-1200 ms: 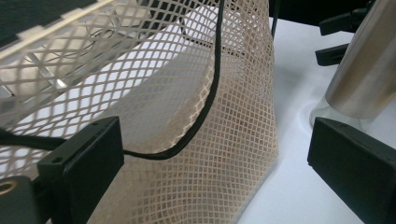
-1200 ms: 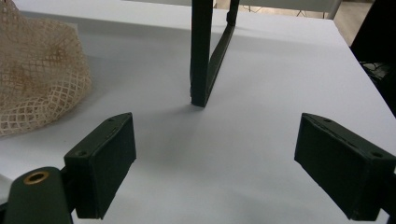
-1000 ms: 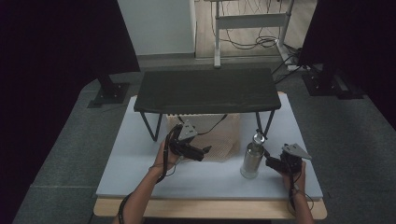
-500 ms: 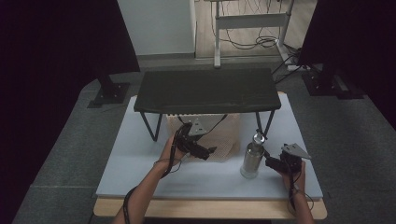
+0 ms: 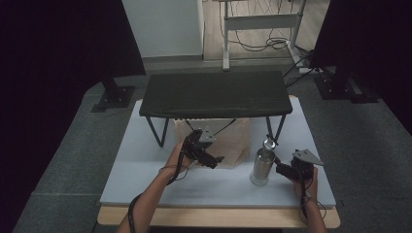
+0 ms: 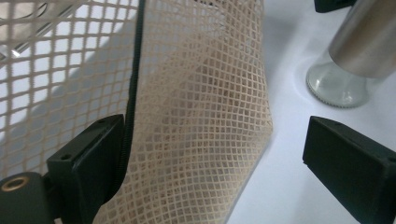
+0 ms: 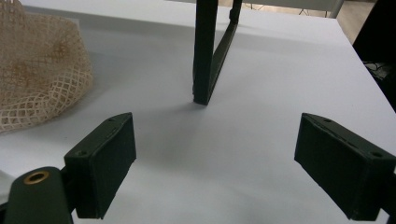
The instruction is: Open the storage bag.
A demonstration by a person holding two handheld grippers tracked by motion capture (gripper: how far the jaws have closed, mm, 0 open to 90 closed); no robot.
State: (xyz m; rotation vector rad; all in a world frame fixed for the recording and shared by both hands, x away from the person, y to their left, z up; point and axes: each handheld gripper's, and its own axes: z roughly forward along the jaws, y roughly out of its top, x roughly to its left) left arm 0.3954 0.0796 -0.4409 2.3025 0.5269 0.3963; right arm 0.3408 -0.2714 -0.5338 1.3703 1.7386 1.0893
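Under the black shelf's front edge, a beige mesh bag [image 5: 228,145] lies on the white worktop [image 5: 145,179], with a steel-and-glass bottle [image 5: 263,165] standing just beside it. The left tool [image 6: 215,154] gapes wide, the bag's edge against one jaw, gripping nothing. The right tool [image 7: 215,163] is equally wide and empty beside the bottle. To lift the mouth cleanly, close on the bag's dark-corded rim, not loose netting.

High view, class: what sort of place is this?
Probably a lab or recording studio: a white work table, dark side screens, loose floor cables, and a person's hand-held left gripper at a mesh bag.
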